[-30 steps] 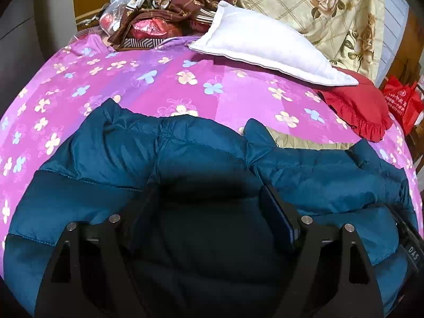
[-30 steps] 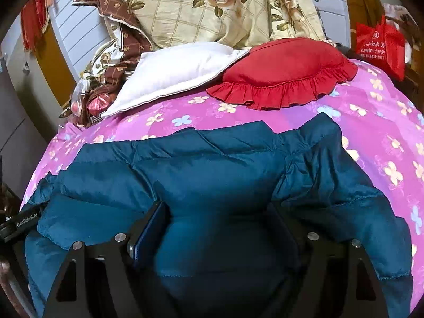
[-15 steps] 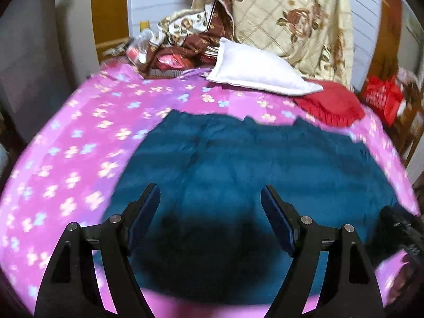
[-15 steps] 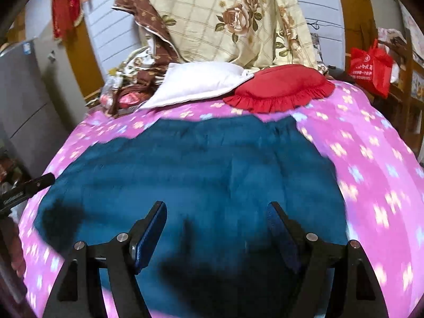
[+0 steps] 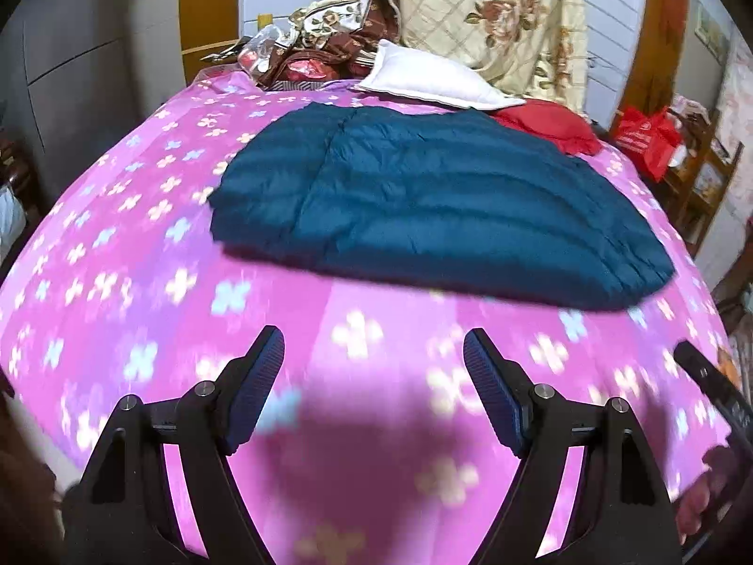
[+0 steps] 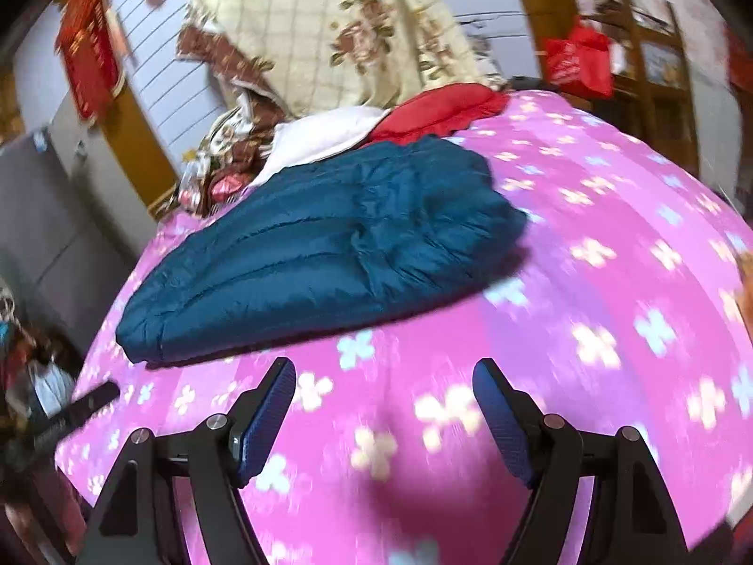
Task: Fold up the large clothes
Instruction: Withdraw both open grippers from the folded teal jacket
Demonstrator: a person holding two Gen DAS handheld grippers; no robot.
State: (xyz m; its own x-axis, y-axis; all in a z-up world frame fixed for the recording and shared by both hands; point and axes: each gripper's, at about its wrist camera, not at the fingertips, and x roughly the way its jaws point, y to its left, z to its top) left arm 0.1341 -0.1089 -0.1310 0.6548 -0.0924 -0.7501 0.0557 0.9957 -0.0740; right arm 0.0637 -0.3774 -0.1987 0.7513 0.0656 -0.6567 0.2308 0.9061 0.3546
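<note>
Both units empty, jaws wide apart: left hand-held gripper and right hand-held gripper hover over bare pink floral bedsheet, nothing betw. the pads. Task item, teal puffer jacket, lies folded flat on the bed, ahead of and well apart from both grippers; near hem faces them.

Risks (judged):
- Padded fabric is springy and slick; a pinch on the top layer only could let the fold slip open
- Dragging the hem may bunch the sheet underneath and skew the fold
- Frames are motion-blurred; a fast approach may miss the hem edge

Surroundings, beyond the jacket: white pillow touching its far edge, red ruffled cushion just beside, floral quilt behind. These limit room at the far side. Red bag off the bed, ahead-right, no obstruction
</note>
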